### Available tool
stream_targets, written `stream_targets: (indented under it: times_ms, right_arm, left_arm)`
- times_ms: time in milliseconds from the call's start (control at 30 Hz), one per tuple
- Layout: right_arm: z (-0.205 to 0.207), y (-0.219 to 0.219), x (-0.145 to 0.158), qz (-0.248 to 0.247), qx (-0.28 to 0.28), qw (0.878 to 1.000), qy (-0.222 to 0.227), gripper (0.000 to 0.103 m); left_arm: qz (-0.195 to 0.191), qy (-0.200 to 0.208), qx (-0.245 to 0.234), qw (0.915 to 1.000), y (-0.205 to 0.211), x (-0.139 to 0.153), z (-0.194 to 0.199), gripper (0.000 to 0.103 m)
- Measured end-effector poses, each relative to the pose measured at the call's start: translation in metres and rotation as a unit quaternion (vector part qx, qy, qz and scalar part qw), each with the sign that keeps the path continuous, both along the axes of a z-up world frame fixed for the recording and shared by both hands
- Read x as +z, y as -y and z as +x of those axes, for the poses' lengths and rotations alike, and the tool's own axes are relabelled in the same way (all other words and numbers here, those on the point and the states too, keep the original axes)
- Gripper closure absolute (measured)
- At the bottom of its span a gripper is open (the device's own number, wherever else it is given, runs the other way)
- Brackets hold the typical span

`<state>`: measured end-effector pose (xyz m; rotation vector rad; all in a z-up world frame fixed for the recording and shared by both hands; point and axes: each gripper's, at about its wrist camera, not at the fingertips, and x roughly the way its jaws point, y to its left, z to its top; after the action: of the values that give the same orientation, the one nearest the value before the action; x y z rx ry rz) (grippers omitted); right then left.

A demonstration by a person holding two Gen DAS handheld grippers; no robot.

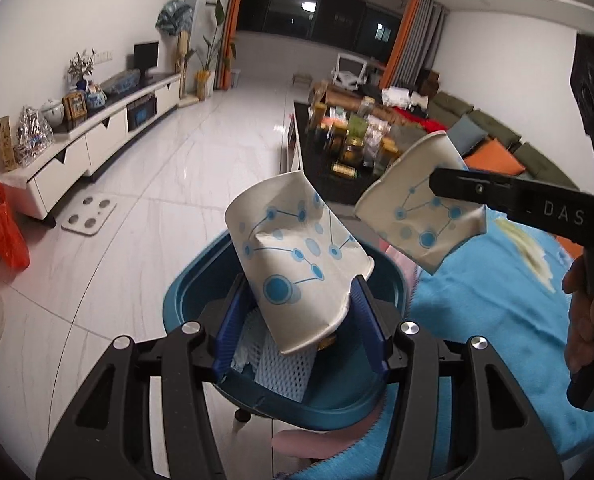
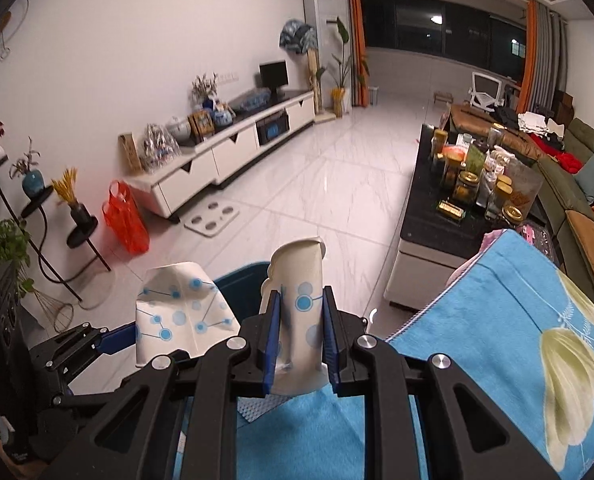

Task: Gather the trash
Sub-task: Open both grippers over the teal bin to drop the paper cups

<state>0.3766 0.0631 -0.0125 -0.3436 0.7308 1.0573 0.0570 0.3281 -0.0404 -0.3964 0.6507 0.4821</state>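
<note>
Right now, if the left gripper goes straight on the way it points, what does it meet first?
Probably the blue bin. The left gripper, shut on a crumpled paper cup, points down into its opening, so the white foam net inside would likely come first. Depth is unclear.

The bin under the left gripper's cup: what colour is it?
Dark teal-blue bin, clearest in the left wrist view.

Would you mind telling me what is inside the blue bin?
Inside the blue bin, white foam netting and pale crumpled wrapping show. The paper cup in the left gripper covers the rest.
</note>
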Motion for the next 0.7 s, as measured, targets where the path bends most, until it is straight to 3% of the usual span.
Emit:
stream_targets:
  times_ms: [267, 367, 567, 633, 667, 700]
  right_arm:
    - [0.007, -0.035, -0.031, -0.068, 0.009, 0.998, -0.01, 0.085]
    - [0.006, -0.047, -0.037, -0.085, 0.013, 0.996, -0.011, 0.085]
    - [0.007, -0.058, -0.052, -0.111, 0.021, 0.993, -0.019, 0.081]
    - [0.007, -0.057, -0.052, -0.108, 0.018, 0.994, -0.022, 0.075]
    - [0.007, -0.056, -0.052, -0.105, 0.017, 0.994, -0.028, 0.063]
    - [0.009, -0.055, -0.051, -0.101, 0.016, 0.994, -0.028, 0.061]
  left_arm:
    - [-0.012, -0.056, -0.001, 0.9983, -0.009, -0.035, 0.038, 0.052]
    - [-0.015, -0.069, -0.004, 0.9975, -0.014, -0.048, 0.052, 0.064]
    - [-0.016, -0.076, -0.002, 0.9969, -0.017, -0.062, 0.069, 0.062]
    - [-0.009, -0.077, 0.001, 0.997, -0.017, -0.063, 0.073, 0.059]
    - [-0.006, -0.076, 0.0, 0.9971, -0.015, -0.062, 0.068, 0.055]
    - [-0.005, -0.076, -0.001, 0.9971, -0.017, -0.063, 0.069, 0.054]
